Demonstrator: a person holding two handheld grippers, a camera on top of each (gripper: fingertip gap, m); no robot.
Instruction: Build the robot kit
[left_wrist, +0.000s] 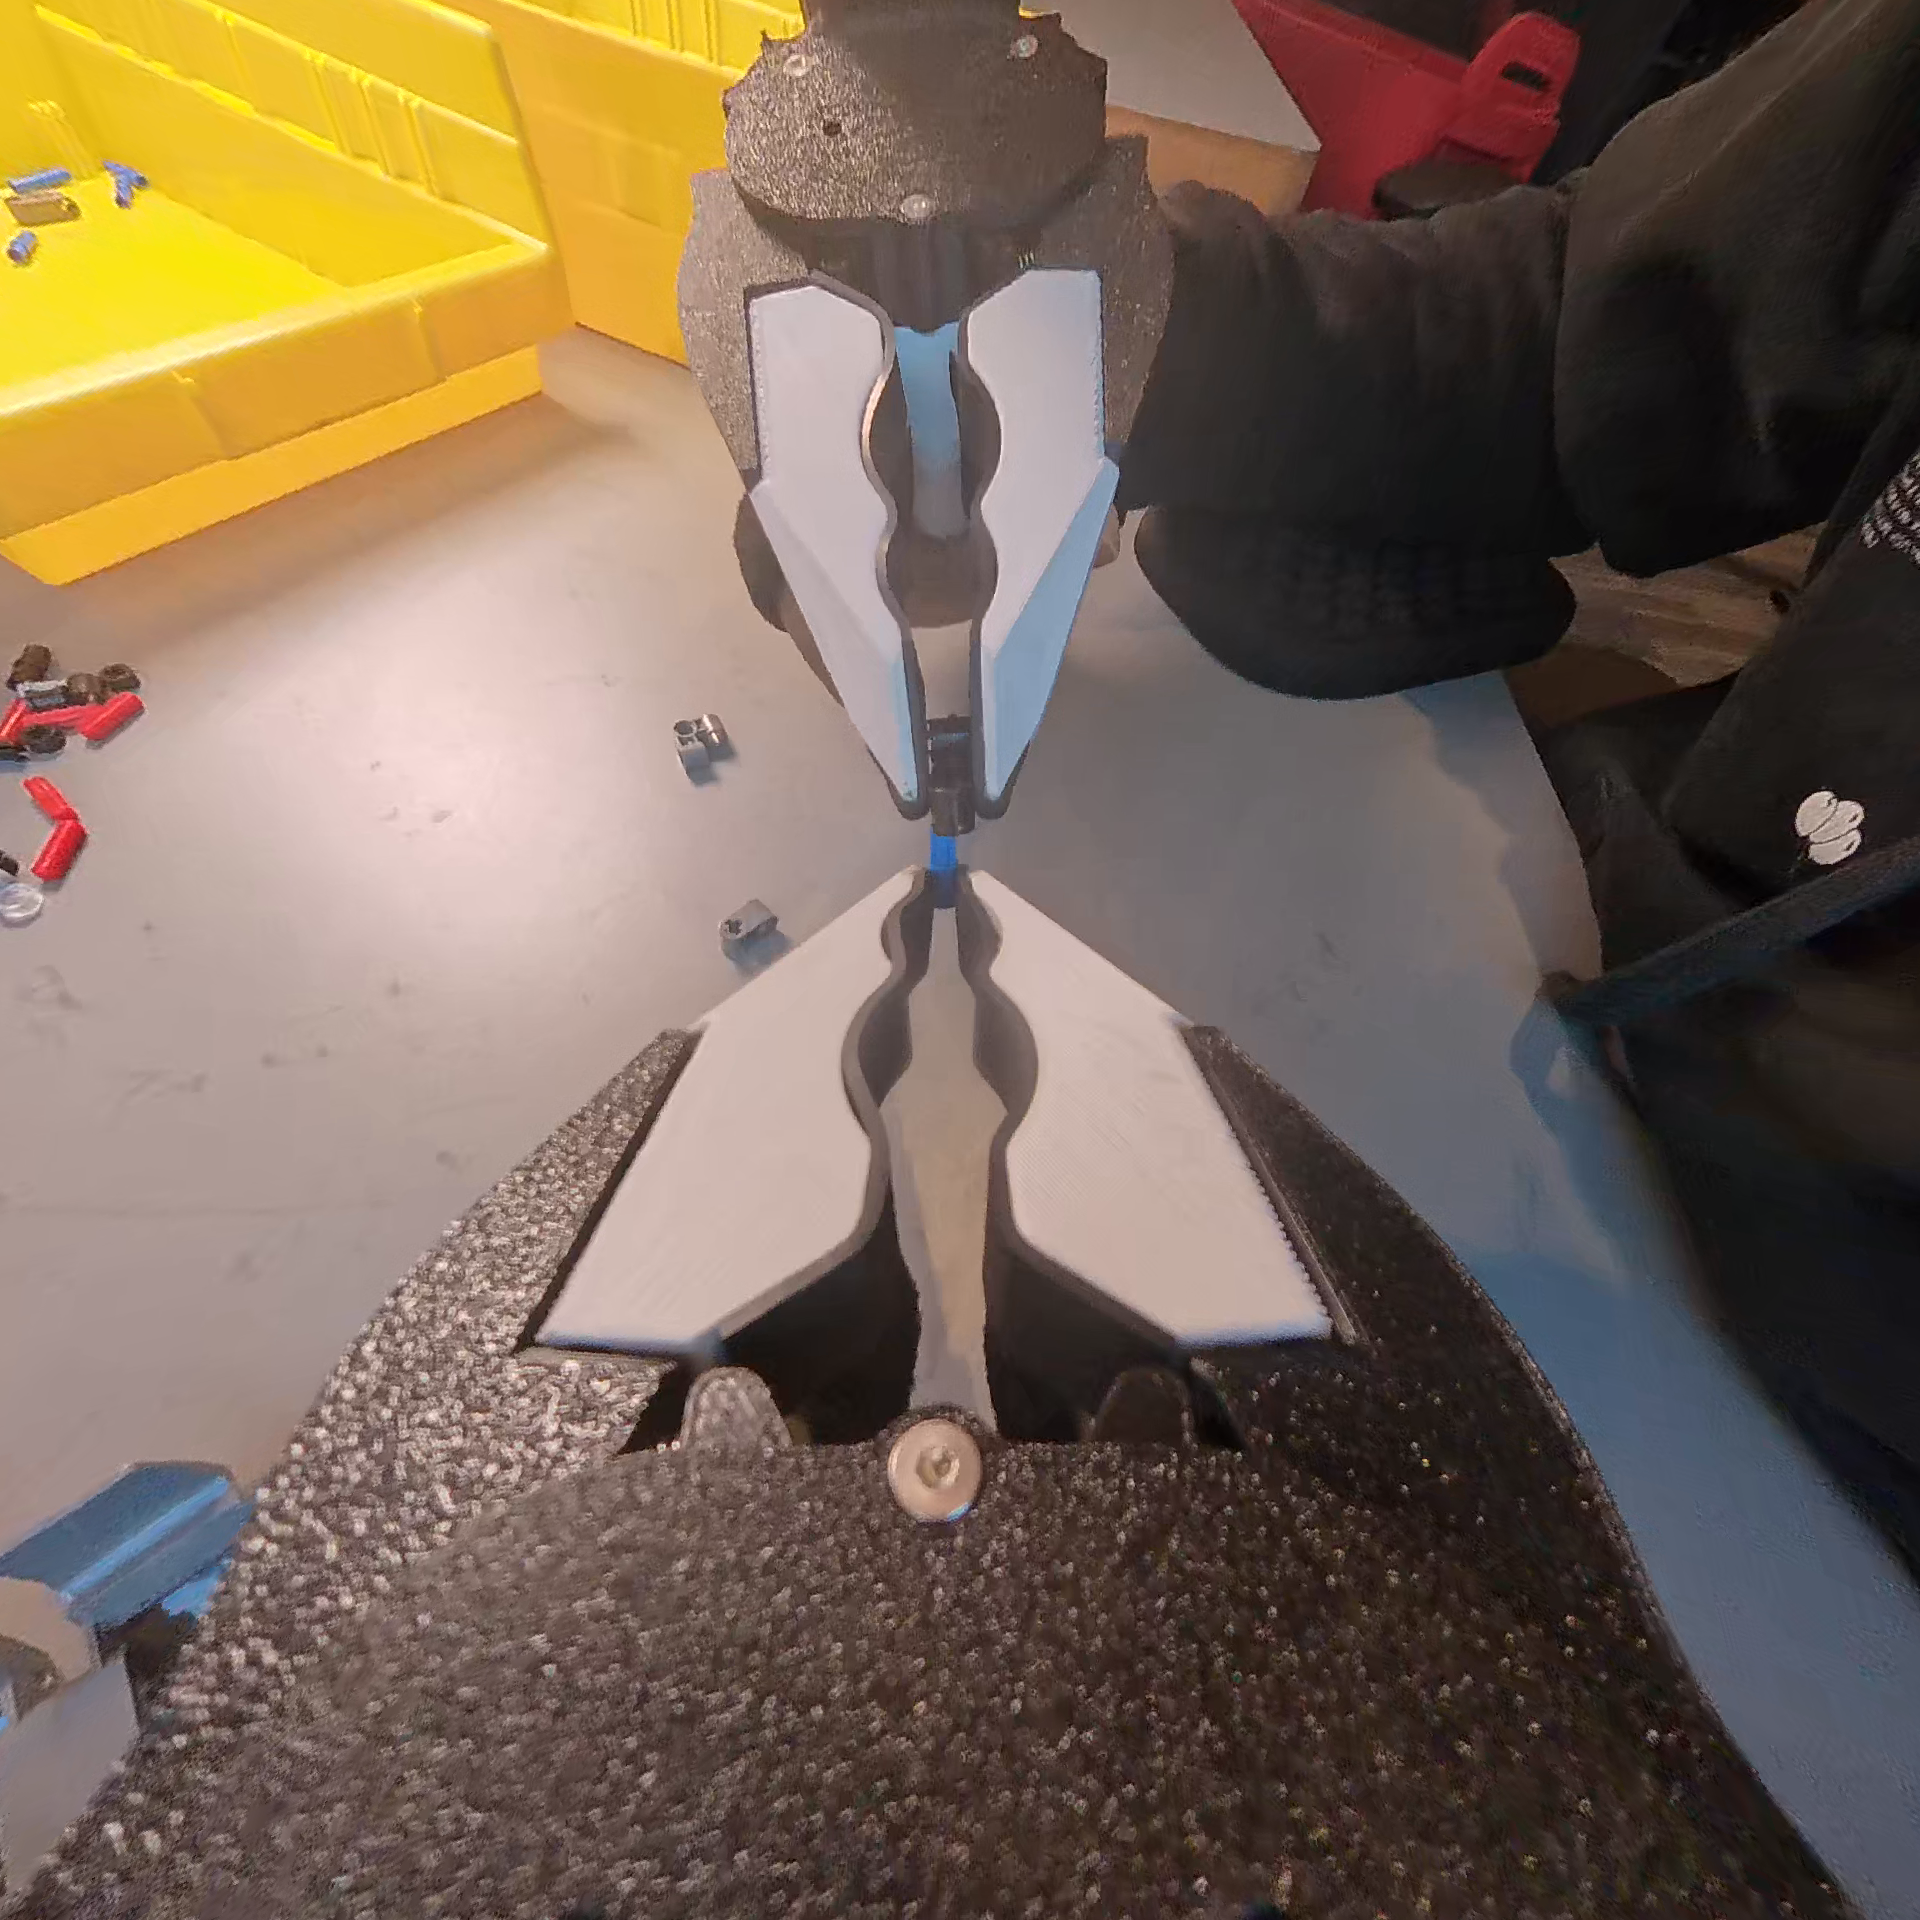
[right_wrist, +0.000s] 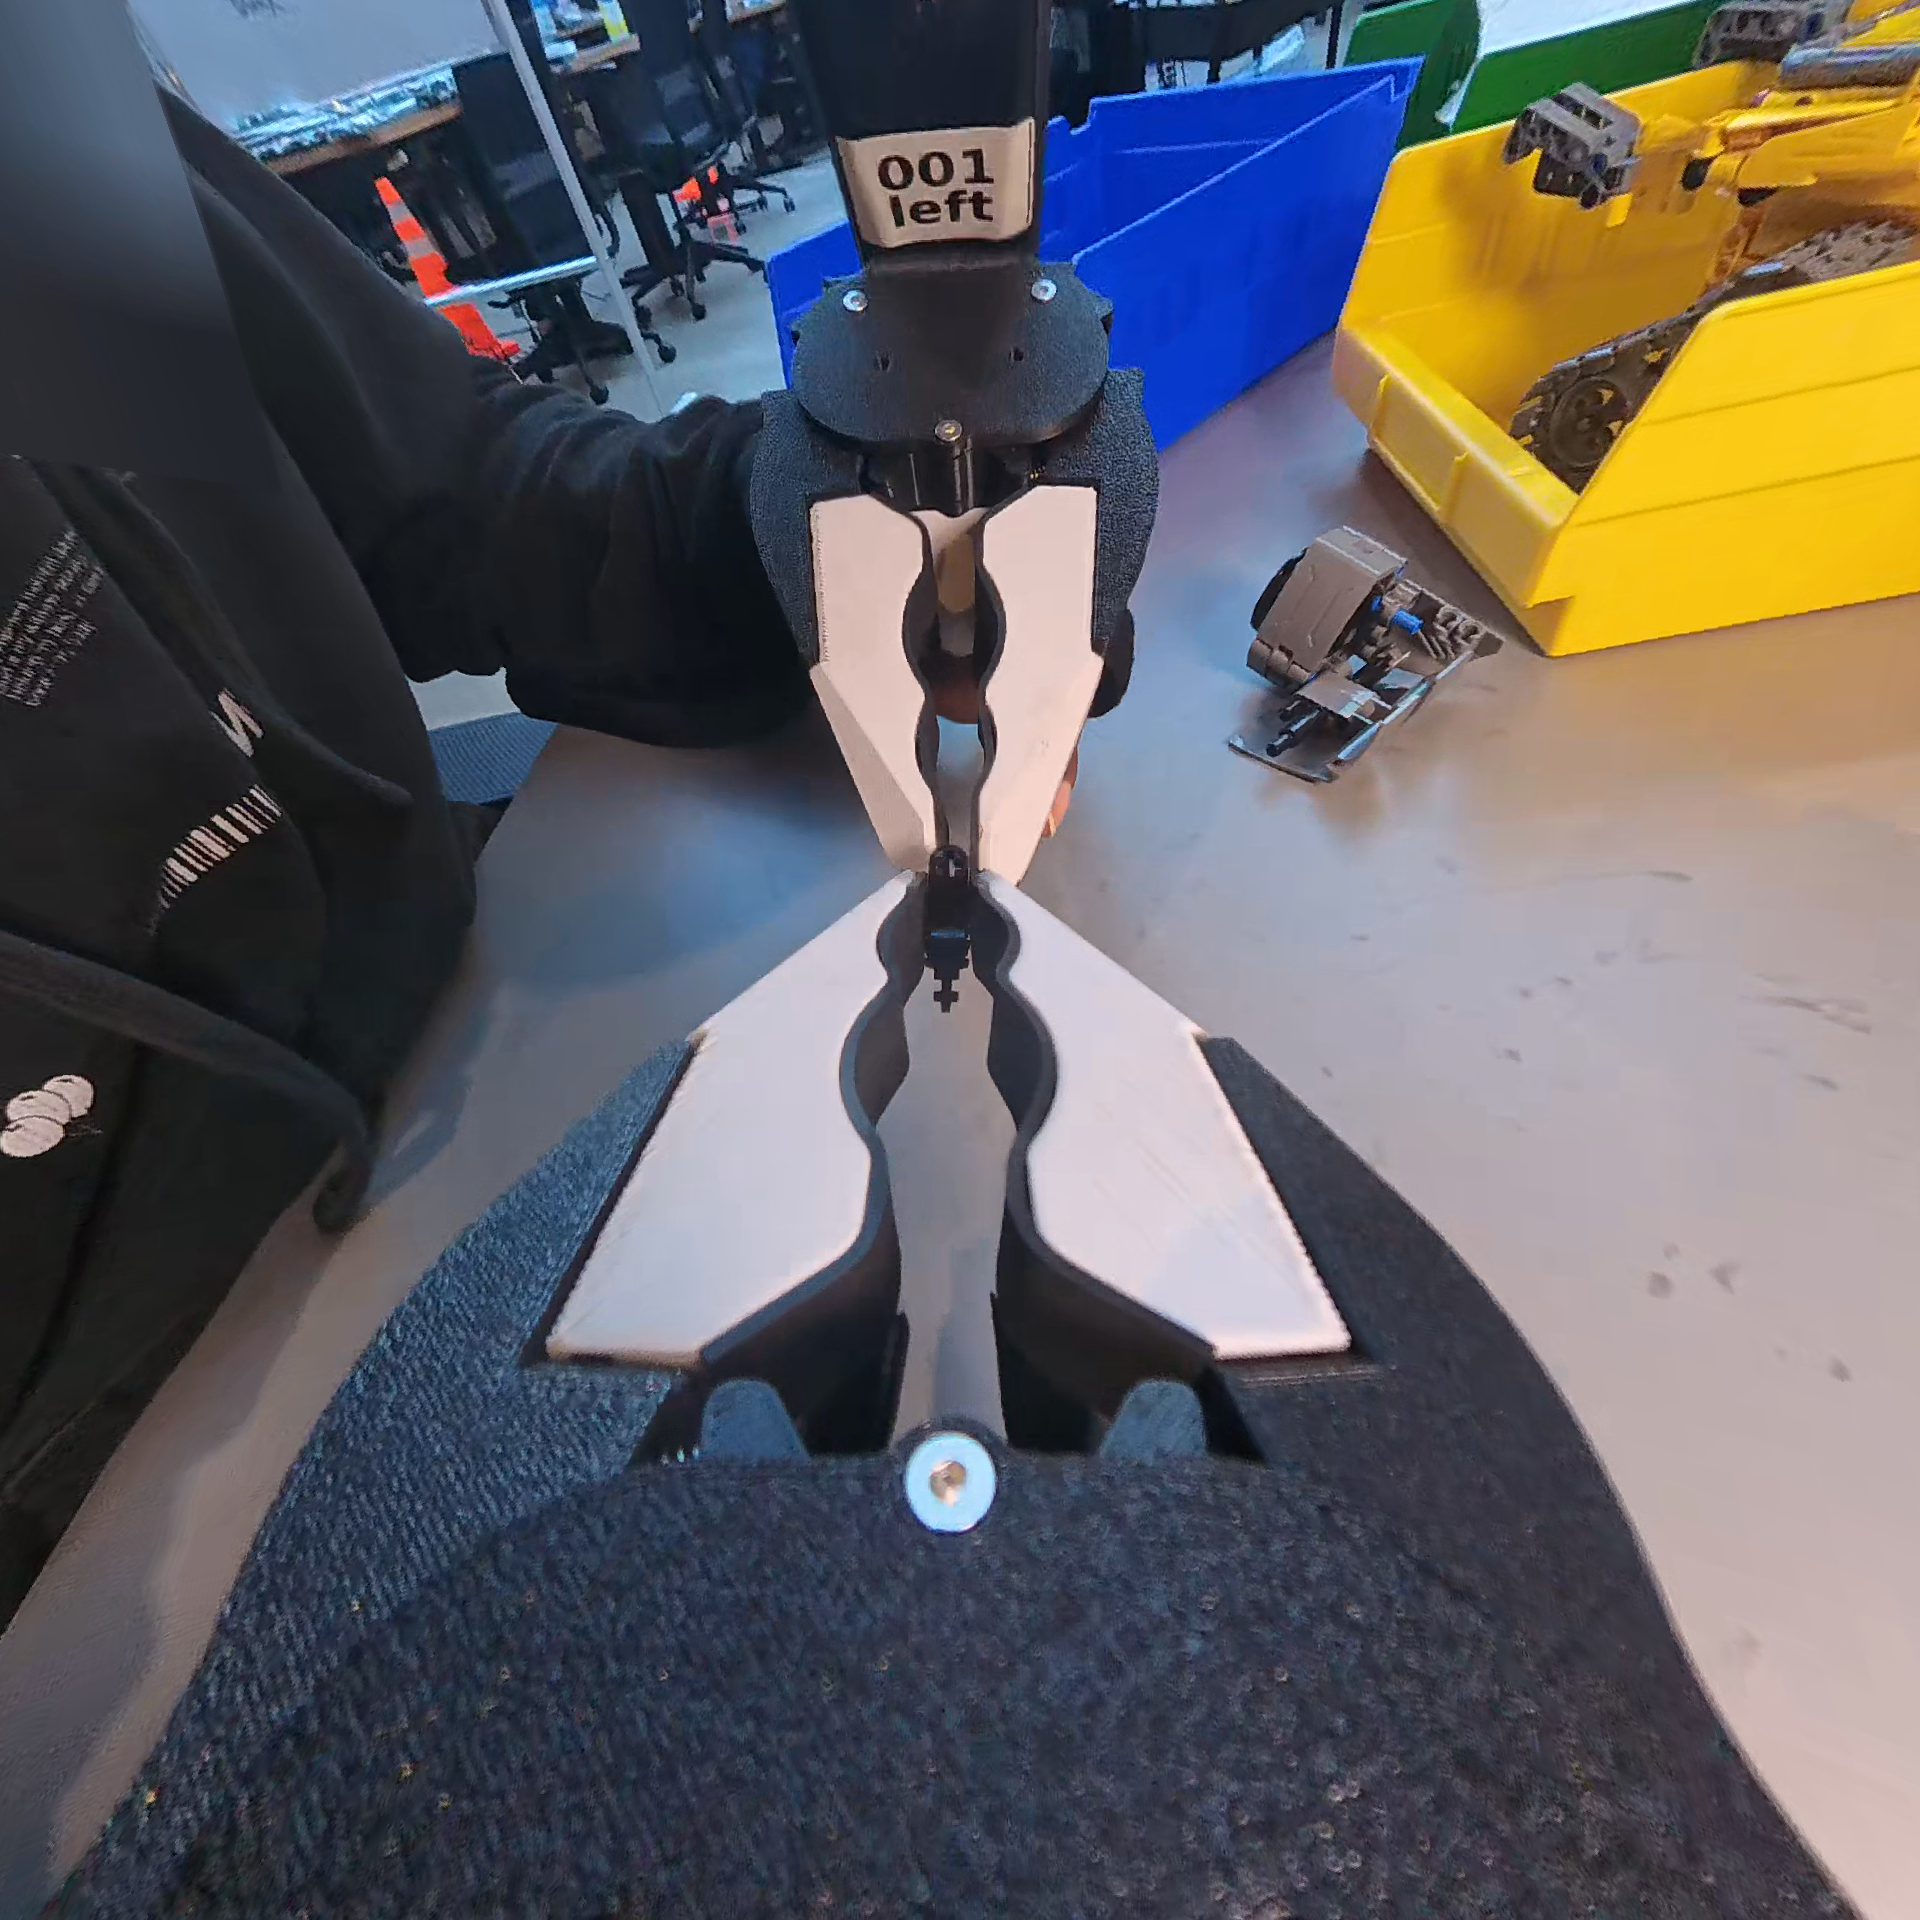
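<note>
In the left wrist view my left gripper (left_wrist: 943, 883) is shut on a small blue pin (left_wrist: 943, 856) at its fingertips. My right gripper (left_wrist: 948, 802) comes in from the far side, tip to tip with it, and is shut on a small black connector (left_wrist: 948, 771). The blue pin meets the black connector in the short gap between the two grippers, above the grey table (left_wrist: 416, 935). In the right wrist view my right gripper (right_wrist: 945, 885) holds the black connector (right_wrist: 945, 940) between its fingers, and the left gripper (right_wrist: 951, 847) faces it. The blue pin is hidden there.
Yellow bins (left_wrist: 260, 312) stand at the far left, and red and black small parts (left_wrist: 62, 717) and two grey connectors (left_wrist: 704, 743) lie on the table. In the right wrist view there are a blue bin (right_wrist: 1195, 260), a yellow bin (right_wrist: 1662, 499) and a grey model part (right_wrist: 1351, 665). A person's black sleeves flank both grippers. Left and right tips are no more than a few centimetres apart.
</note>
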